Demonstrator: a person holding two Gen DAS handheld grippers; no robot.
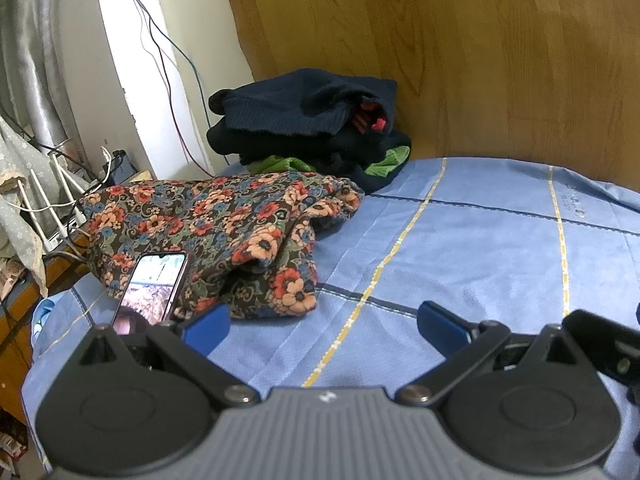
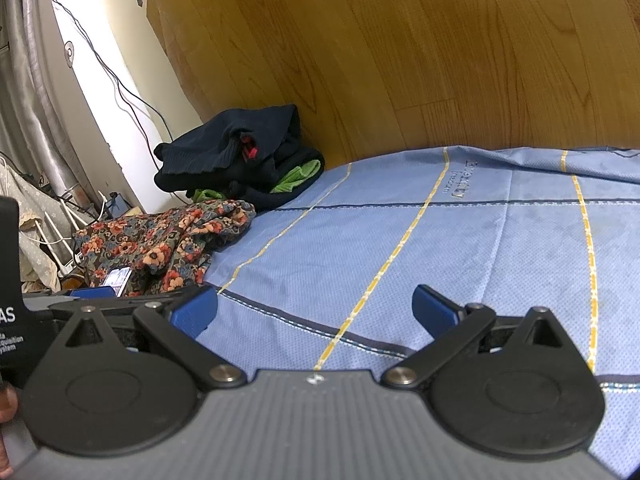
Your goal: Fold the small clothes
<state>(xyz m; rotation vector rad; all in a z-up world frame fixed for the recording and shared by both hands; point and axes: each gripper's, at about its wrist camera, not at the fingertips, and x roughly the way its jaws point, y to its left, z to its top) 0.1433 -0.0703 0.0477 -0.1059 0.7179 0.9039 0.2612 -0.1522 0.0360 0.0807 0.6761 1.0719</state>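
A crumpled floral garment [image 1: 224, 232] lies on the blue bed sheet [image 1: 460, 248], left of centre; it also shows in the right wrist view [image 2: 160, 248]. Behind it sits a pile of dark navy clothes [image 1: 308, 120] with green cloth under it, also in the right wrist view [image 2: 240, 152]. My left gripper [image 1: 324, 328] is open and empty, just in front and right of the floral garment. My right gripper [image 2: 316, 312] is open and empty over the bare sheet [image 2: 480, 240]. The left gripper's body [image 2: 80, 300] shows at the right view's left edge.
A phone [image 1: 154, 288] lies on the floral garment's near edge. A wooden headboard wall [image 1: 460, 48] stands behind the bed. At the left are a curtain, cables and a white router with antennas [image 1: 44, 208] on a bedside surface.
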